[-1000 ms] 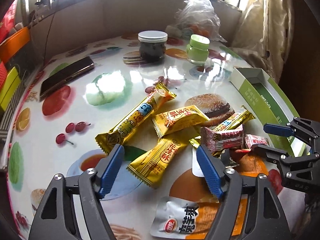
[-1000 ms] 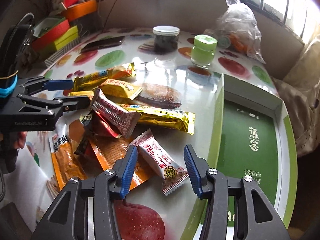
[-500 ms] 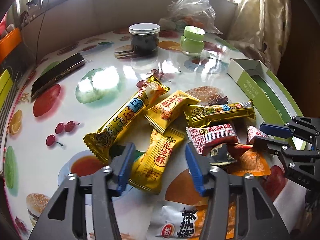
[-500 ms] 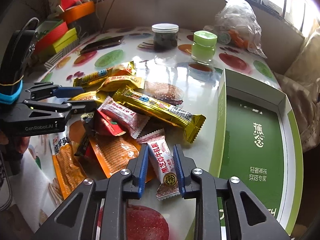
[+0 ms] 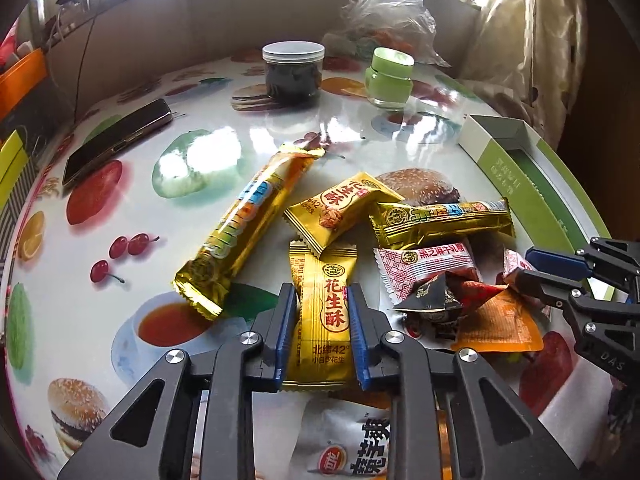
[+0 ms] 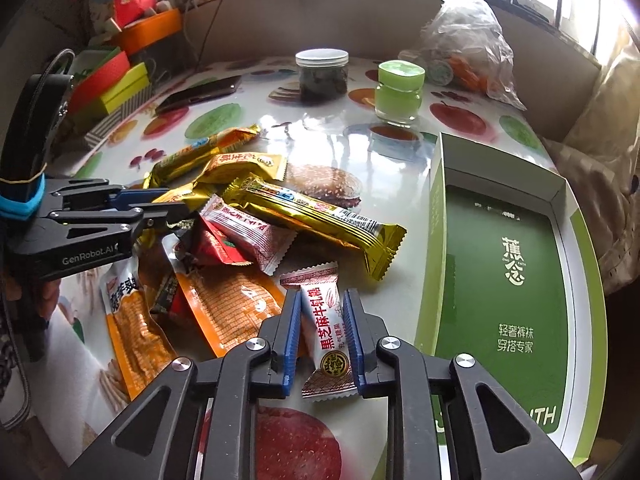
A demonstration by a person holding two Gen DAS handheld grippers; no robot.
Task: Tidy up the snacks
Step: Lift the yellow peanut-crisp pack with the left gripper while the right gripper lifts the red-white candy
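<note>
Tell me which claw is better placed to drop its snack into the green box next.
Right. The right claw grips the white candy right beside the green box. The left claw, closing on the yellow peanut bar, sits across the snack pile.

Left claw closing, pads pressing yellow peanut-crisp packet; right claw at pile's edge.

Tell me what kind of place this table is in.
Most likely a home, perhaps a dining corner by a window: a fruit-and-burger printed table cover, a phone lying on it, curtains at the side, and jars beside loose snacks.
</note>
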